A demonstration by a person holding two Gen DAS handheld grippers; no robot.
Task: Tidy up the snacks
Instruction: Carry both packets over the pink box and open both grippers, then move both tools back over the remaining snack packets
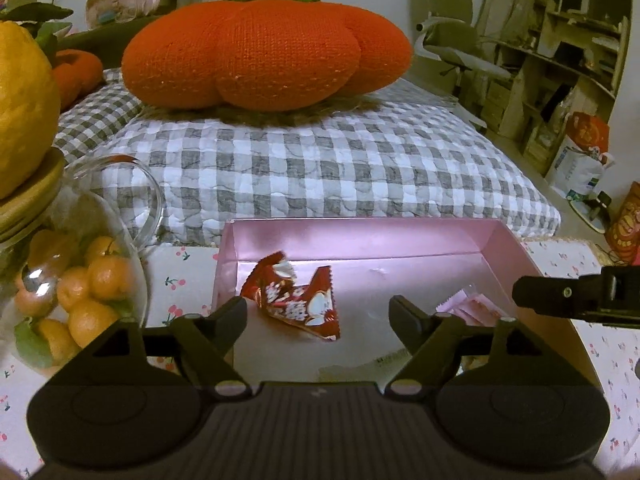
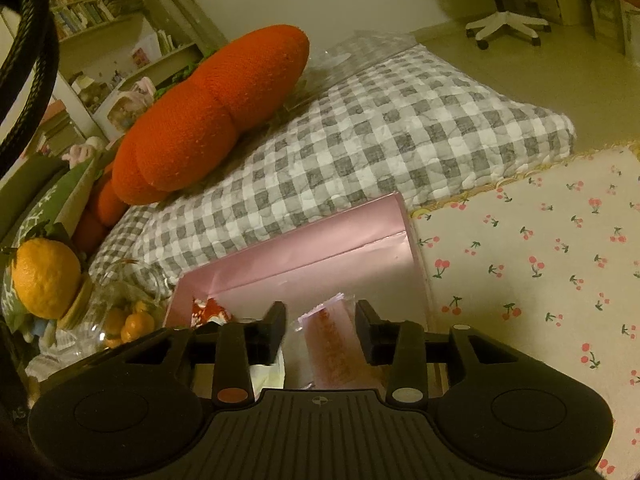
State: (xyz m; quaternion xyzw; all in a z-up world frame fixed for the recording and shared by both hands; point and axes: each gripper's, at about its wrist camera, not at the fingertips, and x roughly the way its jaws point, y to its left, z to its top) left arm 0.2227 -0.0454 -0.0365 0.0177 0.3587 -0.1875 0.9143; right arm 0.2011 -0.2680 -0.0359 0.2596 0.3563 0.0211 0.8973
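An open pink box [image 1: 360, 225] stands on a cherry-print cloth. A crumpled red snack packet [image 1: 298, 300] lies on the box floor near its left wall. My left gripper [image 1: 318, 310] hovers over it, open wide, and neither pad touches the packet. In the right wrist view, a pale pink snack packet [image 2: 332, 344] lies in the pink box [image 2: 320, 248] between the fingers of my right gripper [image 2: 321, 314]. The jaws stand apart, with a gap showing on the left side. The red packet [image 2: 208, 310] peeks out at the left. The right gripper's finger [image 1: 560, 294] also shows over pink packets [image 1: 476, 308].
A glass jar of small oranges [image 1: 80, 280] and a large yellow citrus [image 1: 20, 112] stand close on the left. Behind the box lies a grey checked quilt [image 1: 320, 168] with an orange pumpkin cushion [image 1: 264, 52]. The cherry-print cloth [image 2: 540, 260] spreads to the right.
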